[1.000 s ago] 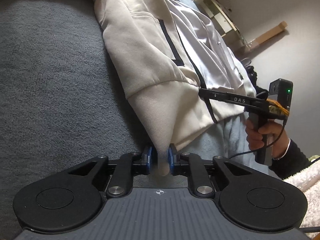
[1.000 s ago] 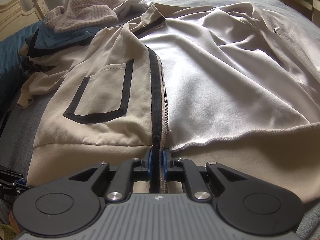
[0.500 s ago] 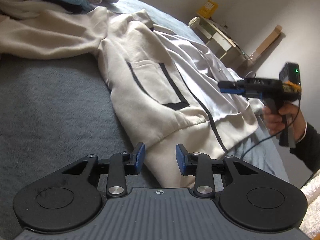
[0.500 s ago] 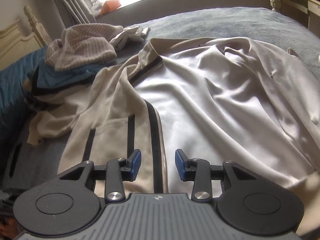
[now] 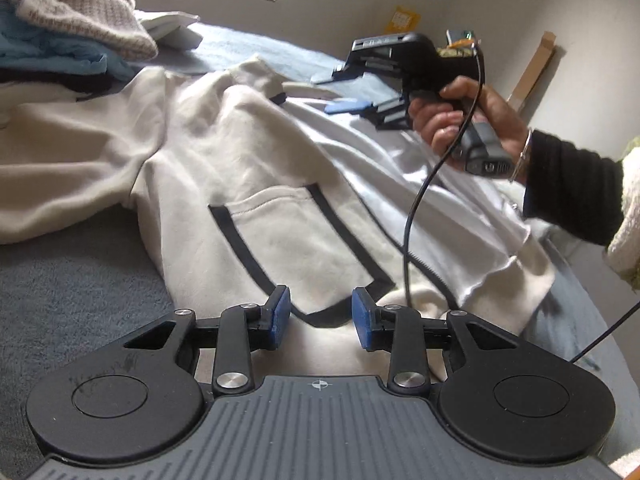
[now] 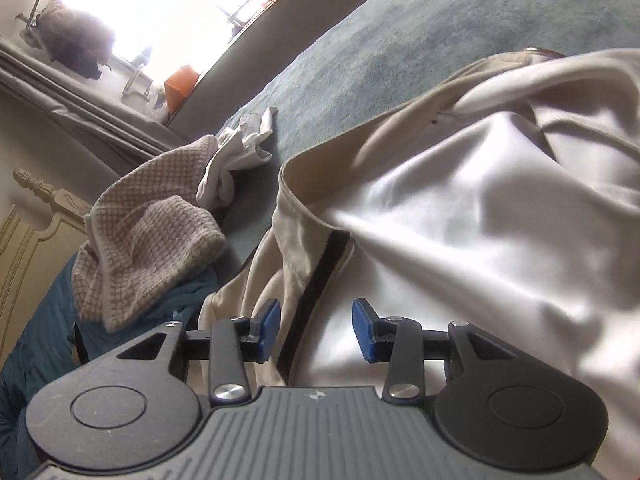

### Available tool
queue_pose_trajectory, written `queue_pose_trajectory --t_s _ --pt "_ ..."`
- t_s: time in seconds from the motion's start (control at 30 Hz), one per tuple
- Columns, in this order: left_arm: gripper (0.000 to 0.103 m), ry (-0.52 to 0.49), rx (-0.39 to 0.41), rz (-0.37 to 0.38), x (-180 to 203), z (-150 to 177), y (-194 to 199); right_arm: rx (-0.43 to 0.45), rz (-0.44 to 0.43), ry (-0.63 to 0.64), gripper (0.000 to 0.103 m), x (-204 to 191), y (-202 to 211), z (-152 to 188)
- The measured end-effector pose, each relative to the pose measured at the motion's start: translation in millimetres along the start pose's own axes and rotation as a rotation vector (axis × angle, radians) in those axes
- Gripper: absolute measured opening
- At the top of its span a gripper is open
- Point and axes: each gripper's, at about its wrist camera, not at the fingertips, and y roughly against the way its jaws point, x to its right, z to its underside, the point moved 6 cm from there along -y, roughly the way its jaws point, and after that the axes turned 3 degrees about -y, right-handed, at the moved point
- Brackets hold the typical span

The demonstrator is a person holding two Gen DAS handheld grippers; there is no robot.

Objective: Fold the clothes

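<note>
A cream zip jacket point(image 5: 256, 184) lies open on a grey bed point(image 5: 72, 300), lining up. Left tool point(image 5: 320, 318) hangs spread over the hem; right tool point(image 6: 316, 330), at two o'clock, hangs spread near the collar point(image 6: 296, 216). Folding seems mid-course; next likely means pinching an edge.

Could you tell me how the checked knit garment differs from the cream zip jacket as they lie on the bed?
The checked knit garment is bunched in a heap on top of blue clothing, while the cream zip jacket lies spread open across the bed. The knit has a small check pattern all over; the jacket is plain with black trim along its zip and pocket. The jacket covers far more of the bed. Neither is folded, and neither is gripped.
</note>
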Motion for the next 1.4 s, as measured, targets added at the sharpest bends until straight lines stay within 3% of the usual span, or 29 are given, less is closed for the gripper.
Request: queue_pose_trajectory --t_s 0.1,0.17,0.43,0.5,0.6,0.67,0.83,1.07,1.27,1.33,1.4 --pt "0.033 0.037 -0.039 -0.008 -9 9 -6 0.017 -0.012 0.053 0.049 -6 -21 -18" --pt "0.033 0.046 -0.045 -0.004 -11 9 -7 0.014 0.002 0.088 0.065 -7 -35 -25" --pt "0.033 0.076 -0.056 0.018 -17 7 -10 -0.023 0.038 0.183 0.066 -5 -83 -39" --pt "0.033 0.083 -0.059 0.024 -18 7 -11 -0.01 0.037 0.224 0.061 -5 -87 -36" --pt "0.033 0.094 -0.063 0.032 -20 6 -12 0.017 0.027 0.284 0.044 -9 -82 -32" --pt "0.033 0.099 -0.065 0.037 -21 5 -13 0.031 0.03 0.344 0.026 -13 -78 -30" --pt "0.033 0.103 -0.066 0.049 -24 5 -12 0.095 0.057 0.519 0.015 -33 -53 -30" --pt "0.033 0.09 -0.065 0.051 -23 5 -12 0.272 0.221 0.788 0.015 -80 -29 -48" --pt "0.033 0.067 -0.068 0.036 -20 5 -12 0.327 0.45 1.038 0.014 -107 -68 -48" --pt "0.033 0.059 -0.07 0.028 -19 5 -12 0.342 0.549 1.129 0.001 -108 -89 -43" --pt "0.033 0.051 -0.07 0.02 -18 5 -13 0.342 0.631 1.195 0.001 -107 -109 -39"
